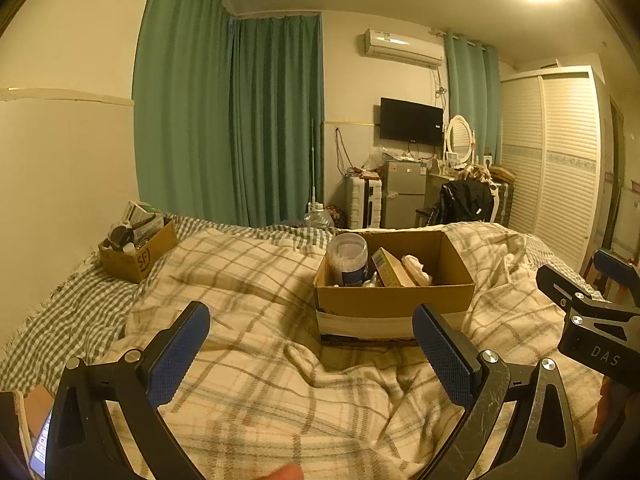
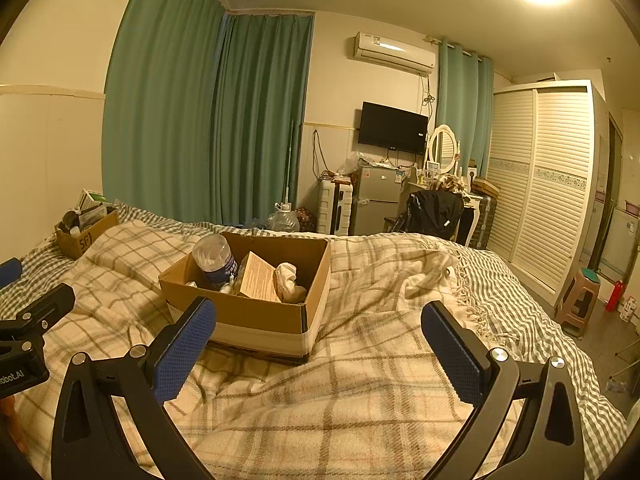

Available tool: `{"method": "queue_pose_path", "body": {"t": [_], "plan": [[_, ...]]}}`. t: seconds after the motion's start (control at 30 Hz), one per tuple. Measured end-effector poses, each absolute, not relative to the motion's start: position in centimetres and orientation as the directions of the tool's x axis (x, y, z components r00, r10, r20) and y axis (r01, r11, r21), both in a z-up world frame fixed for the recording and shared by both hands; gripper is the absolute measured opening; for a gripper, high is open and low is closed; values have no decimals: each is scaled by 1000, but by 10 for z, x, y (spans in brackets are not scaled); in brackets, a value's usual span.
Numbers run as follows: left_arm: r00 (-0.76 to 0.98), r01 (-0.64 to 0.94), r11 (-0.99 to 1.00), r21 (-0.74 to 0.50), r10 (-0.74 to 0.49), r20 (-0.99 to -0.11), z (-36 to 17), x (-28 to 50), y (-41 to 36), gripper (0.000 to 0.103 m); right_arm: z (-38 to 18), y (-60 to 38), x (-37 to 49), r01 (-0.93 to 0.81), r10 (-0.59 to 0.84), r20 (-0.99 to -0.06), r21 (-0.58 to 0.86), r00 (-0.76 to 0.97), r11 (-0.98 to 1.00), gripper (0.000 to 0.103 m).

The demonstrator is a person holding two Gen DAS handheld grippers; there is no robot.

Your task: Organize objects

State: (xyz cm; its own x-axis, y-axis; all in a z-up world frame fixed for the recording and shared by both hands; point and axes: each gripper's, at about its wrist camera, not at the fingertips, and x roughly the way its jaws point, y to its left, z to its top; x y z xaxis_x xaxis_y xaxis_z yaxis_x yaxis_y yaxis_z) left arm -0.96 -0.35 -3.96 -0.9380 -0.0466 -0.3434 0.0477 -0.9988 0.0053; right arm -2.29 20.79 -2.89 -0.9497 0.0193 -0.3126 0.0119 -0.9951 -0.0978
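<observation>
A large open cardboard box (image 1: 394,300) (image 2: 260,312) sits on the plaid blanket in the middle of the bed. It holds a clear round jar (image 1: 347,259) (image 2: 214,258), a yellow carton (image 1: 391,270) (image 2: 258,278) and crumpled white tissue (image 1: 416,268) (image 2: 288,278). A smaller cardboard box (image 1: 138,254) (image 2: 86,236) full of small items stands at the bed's far left. My left gripper (image 1: 312,326) is open and empty, just in front of the large box. My right gripper (image 2: 320,322) is open and empty, right of that box.
The plaid blanket (image 1: 256,304) (image 2: 360,380) is rumpled over a checked sheet. Beyond the bed stand green curtains, a small fridge (image 1: 404,194), a dressing table with a chair, and a white wardrobe (image 2: 540,184). A plastic stool (image 2: 582,296) stands on the floor at right.
</observation>
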Motion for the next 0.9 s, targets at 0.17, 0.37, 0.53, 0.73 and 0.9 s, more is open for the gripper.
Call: {"method": "queue_pose_path", "body": {"t": [0.17,0.37,0.53,0.73,0.9], "plan": [[-936,45,-999,12,-46,-349,-41,-10,-3,103,-29,208,-23,12,20,-313,-98,-950,-995,102],[-935,47,-999,9,-47,-350,-41,-10,-4,103,-30,208,-23,11,21,-317,-98,-948,-995,102],[-935,47,-999,9,-47,-351,-41,-10,-3,103,-30,208,-23,11,21,-317,-99,-948,-995,102],[-933,46,-999,10,-47,-356,-41,-10,-4,103,-30,208,-23,11,21,-317,-100,-948,-995,102],[-936,50,-999,14,-51,-349,-41,-10,-3,103,-32,209,-23,11,20,-319,-98,-948,-995,102]]}}
